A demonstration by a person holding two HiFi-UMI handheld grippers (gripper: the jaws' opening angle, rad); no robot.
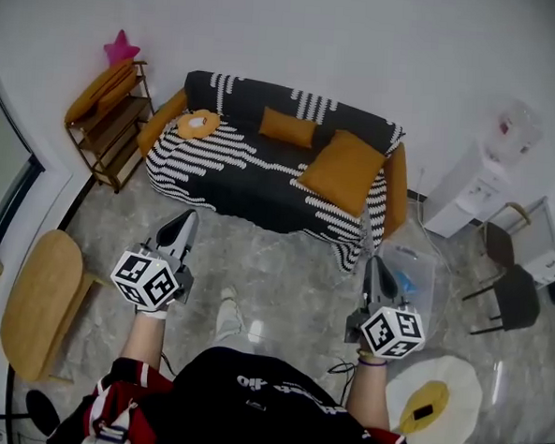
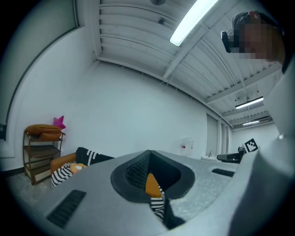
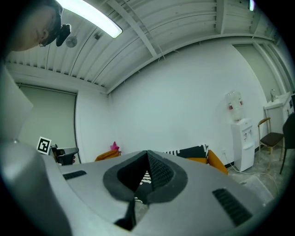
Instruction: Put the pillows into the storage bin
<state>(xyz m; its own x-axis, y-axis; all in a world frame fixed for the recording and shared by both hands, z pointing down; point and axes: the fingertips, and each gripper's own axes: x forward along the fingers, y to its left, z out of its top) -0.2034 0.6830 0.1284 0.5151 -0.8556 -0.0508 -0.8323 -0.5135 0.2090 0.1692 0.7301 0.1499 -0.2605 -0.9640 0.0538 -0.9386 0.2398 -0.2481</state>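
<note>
- Both claws were shut and empty. The left claw (image 1: 184,222) and the right claw (image 1: 376,267) hung over the floor, well apart from the sofa (image 1: 233,181).
- A large orange pillow (image 1: 342,171) lay near the sofa's right armrest, and a smaller orange pillow (image 1: 286,128) lay by the backrest. Neither was in the clear storage bin (image 1: 415,272) beside the sofa's right end.
- Reaching in while shut would likely only shove a pillow.
- A shallow pinch on soft fabric could slip. The large pillow might catch the bin's rim and drop to the floor.
</note>
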